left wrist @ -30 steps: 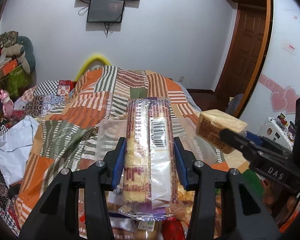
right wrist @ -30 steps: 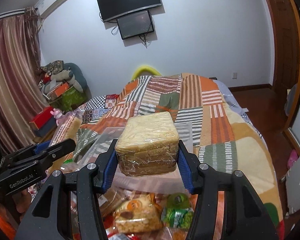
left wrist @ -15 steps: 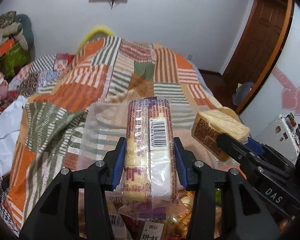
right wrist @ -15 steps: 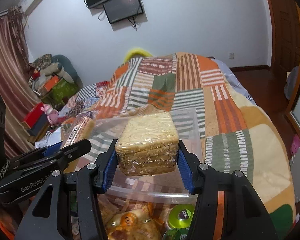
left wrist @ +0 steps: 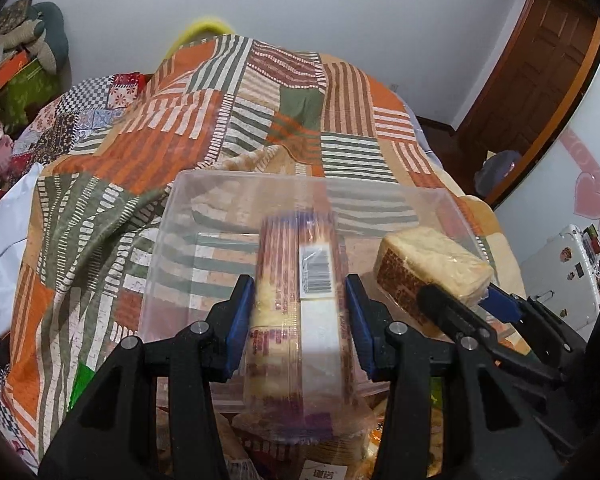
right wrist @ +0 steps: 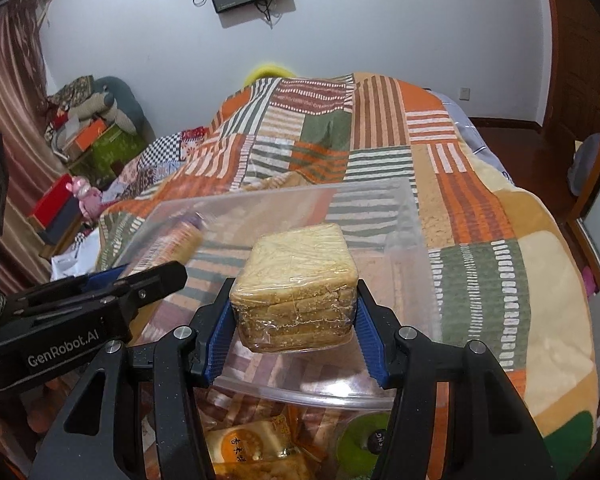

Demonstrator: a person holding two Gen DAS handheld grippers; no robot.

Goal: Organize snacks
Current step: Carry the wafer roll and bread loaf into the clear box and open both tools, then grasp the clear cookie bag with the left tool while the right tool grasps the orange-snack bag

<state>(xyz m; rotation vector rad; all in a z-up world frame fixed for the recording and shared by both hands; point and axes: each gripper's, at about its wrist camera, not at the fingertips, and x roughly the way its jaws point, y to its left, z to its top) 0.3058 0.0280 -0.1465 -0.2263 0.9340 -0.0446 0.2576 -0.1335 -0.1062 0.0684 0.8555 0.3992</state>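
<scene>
Hovering level, hand-held grippers (left wrist: pixel 300 312) (right wrist: pixel 294 328) side by side

Your left gripper (left wrist: pixel 300 320) and right gripper (right wrist: pixel 294 330): black plastic frames, blue ribbed finger pads (right wrist: pixel 220 334), silver screws. White "GenRobot.AI" lettering marks the left body.

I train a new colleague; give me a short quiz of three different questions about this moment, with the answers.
1. True or false: the left gripper is shut on the long clear-wrapped biscuit pack with a barcode.
2. What does the right gripper hold?
A. a green round tin
B. the square block of wrapped sliced cake
C. nothing
3. Fill in: both snacks hang over the clear plastic ____ lying on the striped patchwork quilt.

Key: 1 true; 2 B; 3 bin
</scene>
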